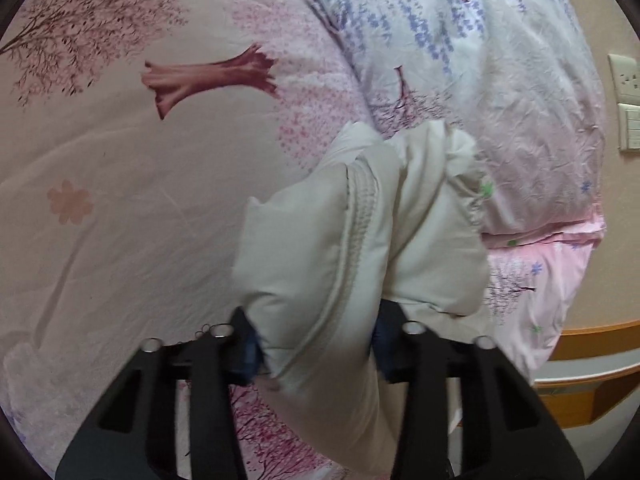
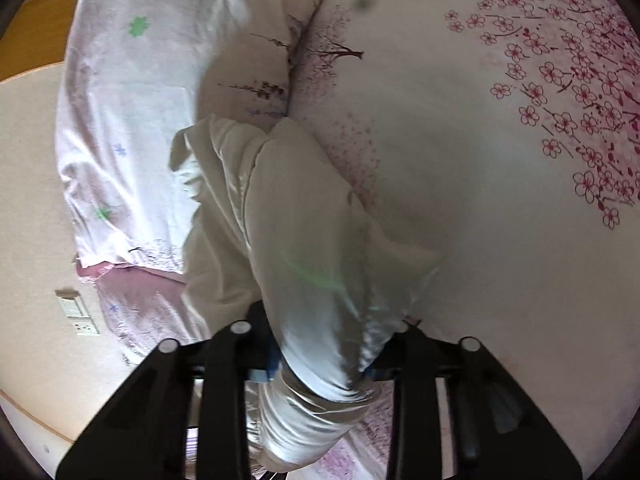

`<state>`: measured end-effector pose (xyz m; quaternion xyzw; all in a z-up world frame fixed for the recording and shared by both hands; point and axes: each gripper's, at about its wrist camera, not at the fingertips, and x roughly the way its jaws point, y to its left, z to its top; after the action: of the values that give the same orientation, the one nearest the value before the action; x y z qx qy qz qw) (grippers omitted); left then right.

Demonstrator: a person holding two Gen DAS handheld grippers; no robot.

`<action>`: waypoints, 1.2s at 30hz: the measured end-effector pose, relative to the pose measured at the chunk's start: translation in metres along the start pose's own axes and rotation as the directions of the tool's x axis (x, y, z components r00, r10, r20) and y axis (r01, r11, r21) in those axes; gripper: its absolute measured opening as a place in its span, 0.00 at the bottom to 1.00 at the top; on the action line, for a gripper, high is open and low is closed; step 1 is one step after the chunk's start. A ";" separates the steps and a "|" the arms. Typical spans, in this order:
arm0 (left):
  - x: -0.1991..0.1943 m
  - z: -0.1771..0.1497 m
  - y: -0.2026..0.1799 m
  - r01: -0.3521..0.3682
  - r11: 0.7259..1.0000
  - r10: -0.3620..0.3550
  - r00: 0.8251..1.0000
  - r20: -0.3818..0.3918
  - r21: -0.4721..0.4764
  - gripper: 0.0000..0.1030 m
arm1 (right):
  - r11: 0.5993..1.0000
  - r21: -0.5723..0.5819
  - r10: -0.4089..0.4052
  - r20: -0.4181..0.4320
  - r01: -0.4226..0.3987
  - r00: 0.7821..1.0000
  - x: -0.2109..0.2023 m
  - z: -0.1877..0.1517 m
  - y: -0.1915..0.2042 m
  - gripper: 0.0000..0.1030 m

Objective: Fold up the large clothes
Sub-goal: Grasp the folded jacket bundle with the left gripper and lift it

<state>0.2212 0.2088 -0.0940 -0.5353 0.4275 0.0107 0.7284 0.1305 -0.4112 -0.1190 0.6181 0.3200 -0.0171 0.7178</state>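
1. In the left wrist view, the left gripper point(image 1: 316, 354) sits at bottom centre, with the garment point(image 1: 360, 236) between its fingers, rising to mid-frame.
2. The bedsheet point(image 1: 120, 200) fills the left; the pillow point(image 1: 500, 100) lies upper right, behind the garment.
3. A wall socket point(image 1: 626, 76) is at the right edge.
4. In the right wrist view, the right gripper point(image 2: 320, 360) at bottom centre holds the garment point(image 2: 296, 240); the pillow point(image 2: 160, 100) lies left, the bedsheet point(image 2: 480, 160) right.

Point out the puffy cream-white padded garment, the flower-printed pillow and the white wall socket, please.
Puffy cream-white padded garment point(image 1: 360, 240): left wrist view, stitched seam.
Flower-printed pillow point(image 1: 500, 80): left wrist view, crinkled top face.
White wall socket point(image 1: 626, 76): left wrist view, plate front.
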 end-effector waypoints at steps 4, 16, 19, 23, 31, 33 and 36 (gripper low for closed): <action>-0.016 0.005 -0.006 0.059 0.998 -0.059 0.998 0.022 0.031 0.23 | 0.998 -0.049 0.040 -0.020 -0.041 0.999 -0.010 -0.011 0.018 0.23; -0.119 -0.007 0.028 0.025 0.991 -0.035 0.997 0.076 0.128 0.19 | 0.986 -0.162 -0.054 -0.192 0.022 0.980 -0.055 -0.093 0.001 0.22; -0.140 -0.016 0.056 -0.007 0.996 -0.001 0.996 0.086 0.093 0.19 | 0.984 -0.170 -0.100 -0.228 0.062 0.968 -0.058 -0.111 -0.015 0.23; -0.143 -0.020 0.073 -0.054 0.995 0.045 0.994 0.099 0.084 0.22 | 0.965 -0.216 -0.203 -0.244 0.151 0.948 -0.057 -0.118 -0.026 0.39; -0.135 -0.019 0.080 -0.085 0.993 0.076 0.991 0.112 0.076 0.40 | 0.843 -0.378 -0.383 0.080 0.384 0.920 -0.113 -0.109 0.010 0.60; -0.137 -0.020 0.084 -0.084 0.994 0.076 0.990 0.115 0.071 0.49 | 0.787 -0.437 -0.391 0.191 0.435 0.900 -0.117 -0.113 0.033 0.57; -0.139 -0.022 0.089 -0.087 0.994 0.079 0.990 0.117 0.068 0.56 | 0.672 -0.648 -0.338 0.166 0.360 0.927 -0.087 -0.147 0.085 0.41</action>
<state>0.0775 0.2910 -0.0753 -0.4885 0.4073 0.0558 0.7696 0.0323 -0.2913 -0.0071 0.2470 0.4051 -0.0480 0.8789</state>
